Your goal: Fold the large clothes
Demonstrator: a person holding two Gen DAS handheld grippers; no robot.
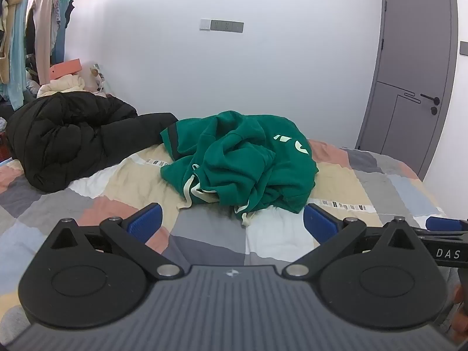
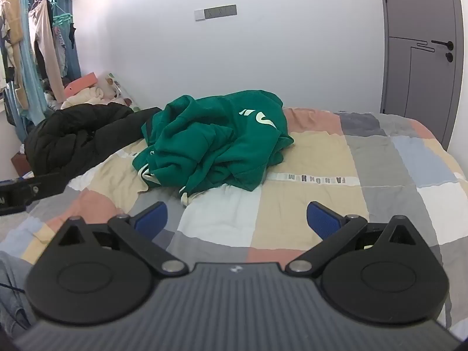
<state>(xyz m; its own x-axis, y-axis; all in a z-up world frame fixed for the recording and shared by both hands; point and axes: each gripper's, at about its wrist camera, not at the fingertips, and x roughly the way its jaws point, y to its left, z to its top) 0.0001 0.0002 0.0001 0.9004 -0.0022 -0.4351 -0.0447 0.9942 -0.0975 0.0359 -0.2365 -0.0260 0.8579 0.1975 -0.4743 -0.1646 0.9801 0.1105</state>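
Note:
A green hoodie [image 1: 239, 161] with white lettering and cream drawstrings lies crumpled in a heap on the patchwork bed cover [image 1: 278, 234]. It also shows in the right wrist view [image 2: 213, 143]. My left gripper [image 1: 232, 219] is open and empty, hovering over the cover just short of the hoodie's near edge. My right gripper [image 2: 237, 216] is open and empty, a little farther back and to the right of the hoodie. The right gripper's side shows at the right edge of the left wrist view [image 1: 444, 248].
A black puffer jacket [image 1: 67, 140] lies bundled at the bed's left, touching the hoodie's far left side. A clothes rack [image 1: 32, 29] with hanging garments stands far left. A grey door [image 1: 415, 73] is at the right. A white wall lies behind the bed.

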